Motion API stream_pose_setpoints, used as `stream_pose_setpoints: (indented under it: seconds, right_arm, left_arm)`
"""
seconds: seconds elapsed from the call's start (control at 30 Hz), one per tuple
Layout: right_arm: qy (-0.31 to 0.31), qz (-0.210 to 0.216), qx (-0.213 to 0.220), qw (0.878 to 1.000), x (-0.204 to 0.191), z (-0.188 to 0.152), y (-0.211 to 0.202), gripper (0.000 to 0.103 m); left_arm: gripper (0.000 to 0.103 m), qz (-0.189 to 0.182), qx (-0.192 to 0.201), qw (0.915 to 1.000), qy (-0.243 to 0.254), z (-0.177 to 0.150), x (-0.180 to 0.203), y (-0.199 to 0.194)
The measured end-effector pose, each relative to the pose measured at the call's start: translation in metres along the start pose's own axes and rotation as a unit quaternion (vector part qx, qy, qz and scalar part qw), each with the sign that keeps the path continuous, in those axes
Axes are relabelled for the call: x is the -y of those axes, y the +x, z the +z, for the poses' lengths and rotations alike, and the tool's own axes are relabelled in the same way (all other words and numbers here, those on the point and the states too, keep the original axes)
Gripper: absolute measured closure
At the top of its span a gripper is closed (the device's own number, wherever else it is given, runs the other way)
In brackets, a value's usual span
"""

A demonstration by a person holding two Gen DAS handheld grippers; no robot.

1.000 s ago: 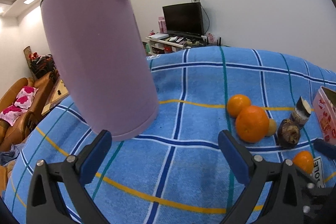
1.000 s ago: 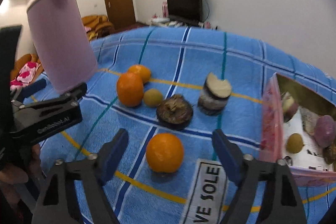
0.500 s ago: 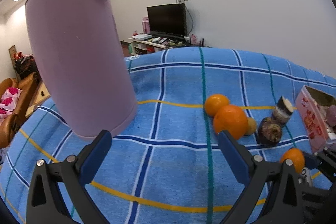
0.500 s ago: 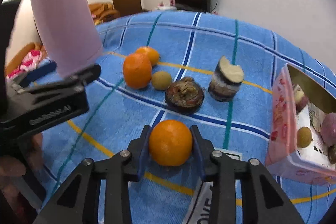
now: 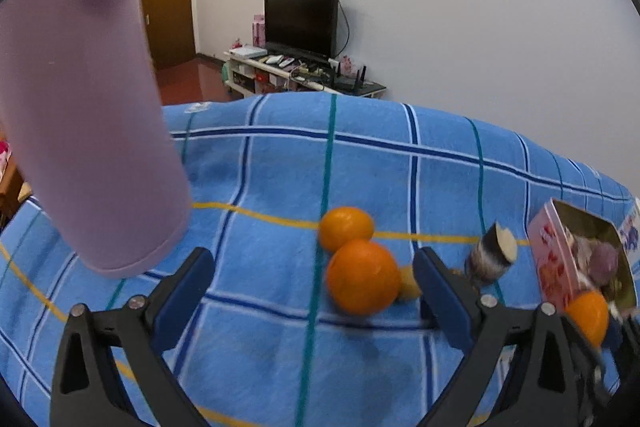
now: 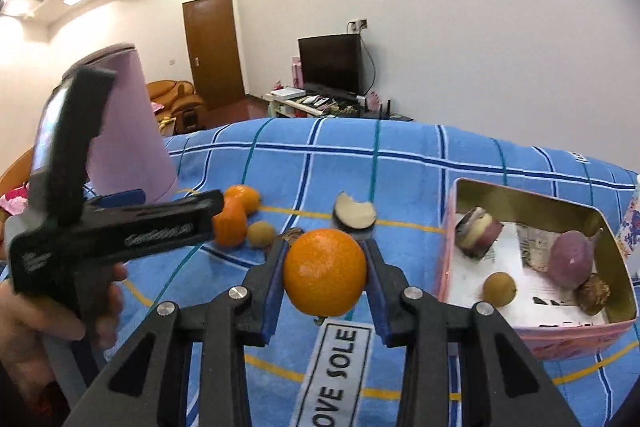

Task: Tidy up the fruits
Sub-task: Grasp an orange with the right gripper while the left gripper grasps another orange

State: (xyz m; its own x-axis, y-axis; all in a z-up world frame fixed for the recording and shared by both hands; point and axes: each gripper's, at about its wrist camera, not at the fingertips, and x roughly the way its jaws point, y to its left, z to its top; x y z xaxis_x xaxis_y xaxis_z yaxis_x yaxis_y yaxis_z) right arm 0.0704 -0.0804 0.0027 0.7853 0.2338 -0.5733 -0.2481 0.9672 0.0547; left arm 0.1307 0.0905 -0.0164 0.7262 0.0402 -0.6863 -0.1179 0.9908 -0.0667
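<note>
A blue checked cloth point(image 6: 420, 163) covers the table, with a tall lilac kettle point(image 5: 80, 131) standing upright at its left. A pink box point(image 6: 452, 227) at the right holds several fruits. The right tool point(image 6: 325, 281) is clamped on an orange point(image 6: 325, 273), held clear of the cloth just left of the box; being round, the orange has no long axis to tell. The left tool point(image 5: 316, 281) gapes wide, gripping nothing, its jaws having just narrowed slightly, with two oranges point(image 5: 362, 277) lying on the cloth between and beyond its fingers.
</note>
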Motion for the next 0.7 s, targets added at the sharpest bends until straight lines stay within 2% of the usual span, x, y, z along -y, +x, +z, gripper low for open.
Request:
stream_pose_setpoints:
  seconds: [0.07,0.2,0.3,0.43,0.5,0.53,0.7]
  right_arm:
    - [0.007,0.0,0.0,1.0,0.003,0.001,0.001,0.064]
    - [0.017,0.002,-0.002,1.0,0.013,0.0,-0.003,0.064]
    - [0.021,0.003,-0.005,1.0,0.016,-0.001,-0.002,0.064]
    - [0.023,0.003,-0.013,1.0,0.016,-0.001,0.002,0.064]
    - [0.026,0.005,-0.015,1.0,0.017,-0.001,0.003,0.064]
    - [0.028,0.006,-0.015,0.999,0.018,-0.001,0.003,0.064]
    - [0.023,0.004,-0.012,1.0,0.016,-0.001,0.002,0.064]
  left_arm:
    - [0.014,-0.003,-0.015,0.9999,-0.004,0.003,0.006,0.013]
    - [0.018,0.011,-0.033,0.9994,-0.009,0.003,0.009,0.035]
    - [0.02,-0.012,-0.05,0.9984,-0.022,0.0,0.003,0.044]
    - [0.038,-0.039,-0.062,0.9962,-0.047,-0.003,-0.014,0.044]
    - [0.051,-0.066,-0.058,0.9949,-0.05,-0.005,-0.02,0.04]
    - [0.062,-0.081,-0.06,0.9938,-0.048,-0.006,-0.022,0.039]
    - [0.063,-0.071,-0.055,0.9951,-0.04,-0.013,-0.025,0.028]
